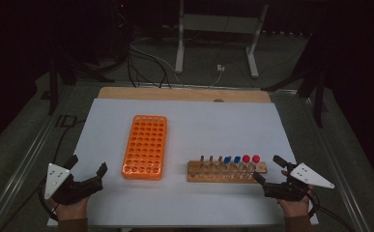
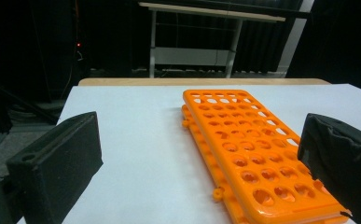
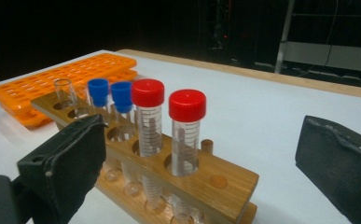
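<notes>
Evidently both hands wait: the right gripper [image 1: 268,172], jaws wide and empty, faces the wooden rack [image 1: 226,172] on the desk [image 1: 204,125], probably lining up a red-capped tube [image 3: 186,133]; the left gripper [image 1: 89,170], equally wide, sits beside the empty orange rack [image 1: 146,146].

High view looked forward and down from above person's side, took in whole white table [image 1: 194,121]. Left gripper view sat low near table's left front, faced forward along orange rack [image 2: 257,154], close to it. Right gripper view sat low at right front, faced leftward across wooden tube rack [image 3: 178,182], very near. Both gripper views shared orange rack and white table.
</notes>
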`<move>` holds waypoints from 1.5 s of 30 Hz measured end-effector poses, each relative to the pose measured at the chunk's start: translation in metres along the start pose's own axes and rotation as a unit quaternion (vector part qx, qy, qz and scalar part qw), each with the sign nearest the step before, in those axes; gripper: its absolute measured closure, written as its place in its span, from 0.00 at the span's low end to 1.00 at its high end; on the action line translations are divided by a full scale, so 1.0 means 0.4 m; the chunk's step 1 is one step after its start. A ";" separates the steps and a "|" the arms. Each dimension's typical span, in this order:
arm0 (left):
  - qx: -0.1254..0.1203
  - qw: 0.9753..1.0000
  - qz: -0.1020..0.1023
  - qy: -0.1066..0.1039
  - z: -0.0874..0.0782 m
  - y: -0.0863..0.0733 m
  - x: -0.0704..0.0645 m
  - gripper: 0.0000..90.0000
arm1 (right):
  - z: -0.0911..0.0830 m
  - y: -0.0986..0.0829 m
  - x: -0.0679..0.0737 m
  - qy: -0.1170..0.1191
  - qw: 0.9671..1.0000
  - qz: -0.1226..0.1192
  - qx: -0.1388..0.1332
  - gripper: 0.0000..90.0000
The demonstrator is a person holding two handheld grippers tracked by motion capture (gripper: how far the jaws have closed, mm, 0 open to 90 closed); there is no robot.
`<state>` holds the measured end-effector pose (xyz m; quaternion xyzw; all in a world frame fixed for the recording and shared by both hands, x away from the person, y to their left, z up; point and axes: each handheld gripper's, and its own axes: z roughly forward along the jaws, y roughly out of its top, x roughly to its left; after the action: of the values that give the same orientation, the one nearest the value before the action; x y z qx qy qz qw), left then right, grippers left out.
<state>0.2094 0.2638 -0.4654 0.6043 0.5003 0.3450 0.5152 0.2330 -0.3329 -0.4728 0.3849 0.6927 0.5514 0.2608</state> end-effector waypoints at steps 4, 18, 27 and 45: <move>0.001 1.000 0.001 0.001 0.001 -0.001 -0.001 0.01 | 0.000 0.002 -0.002 0.001 1.000 0.004 -0.002 0.02; 0.005 1.000 0.008 -0.001 0.004 0.001 -0.010 0.01 | 0.000 0.036 -0.007 0.014 1.000 0.011 0.013 0.17; 0.006 1.000 0.004 -0.003 0.005 -0.001 -0.011 0.01 | 0.041 0.036 0.010 0.020 0.998 -0.010 0.057 0.57; 0.017 1.000 0.014 -0.012 0.014 0.000 -0.015 0.01 | 0.056 0.028 0.013 0.015 0.997 -0.014 0.069 0.83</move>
<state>0.2129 0.2564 -0.4660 0.6240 0.4916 0.3358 0.5061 0.2504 -0.3151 -0.4673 0.3844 0.7379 0.5043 0.2310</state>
